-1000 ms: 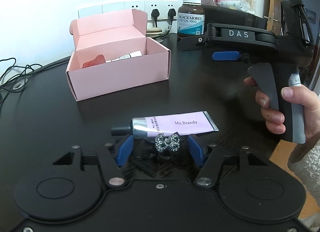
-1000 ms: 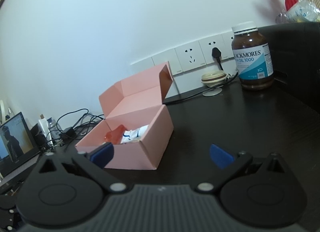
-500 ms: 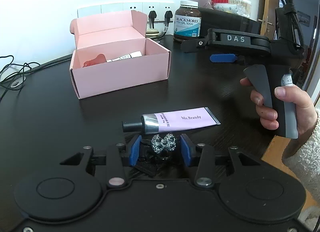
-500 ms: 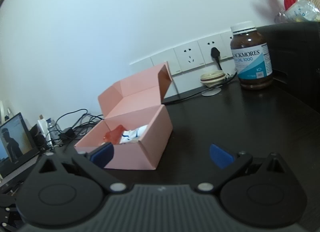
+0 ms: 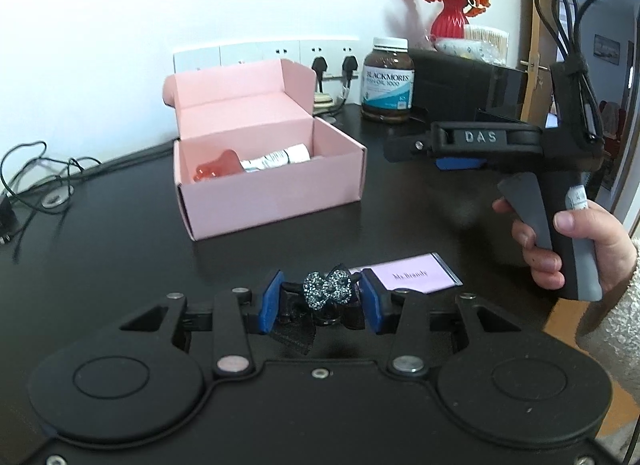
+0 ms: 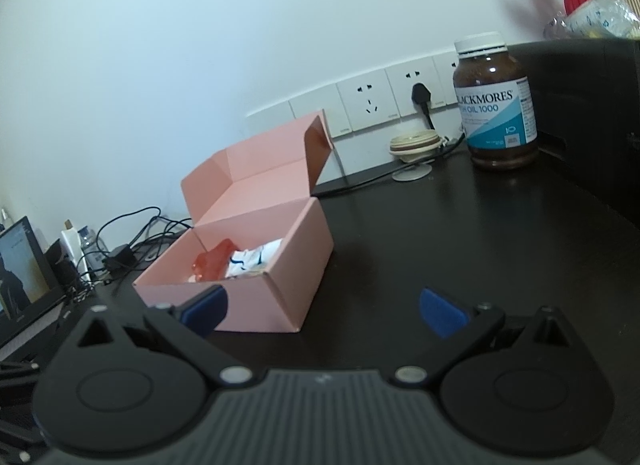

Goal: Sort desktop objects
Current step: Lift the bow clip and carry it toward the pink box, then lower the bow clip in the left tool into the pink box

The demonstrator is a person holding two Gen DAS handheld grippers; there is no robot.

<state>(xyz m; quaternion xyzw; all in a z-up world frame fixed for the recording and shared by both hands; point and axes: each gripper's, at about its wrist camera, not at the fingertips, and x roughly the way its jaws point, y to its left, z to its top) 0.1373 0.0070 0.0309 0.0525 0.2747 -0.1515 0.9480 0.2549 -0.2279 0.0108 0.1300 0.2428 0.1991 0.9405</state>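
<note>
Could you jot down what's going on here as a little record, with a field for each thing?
left gripper: shut on the sparkly bow hair clip
right gripper: open, nothing between its fingers, held by a hand
pink box: lid open, a red item and a white tube inside
purple tube: lying on the black table
brown bottle: upright by the wall sockets

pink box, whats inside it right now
Inside the pink box lie a translucent red piece and a white printed tube. The front wall hides the box floor, so anything lying low there cannot be seen.
</note>
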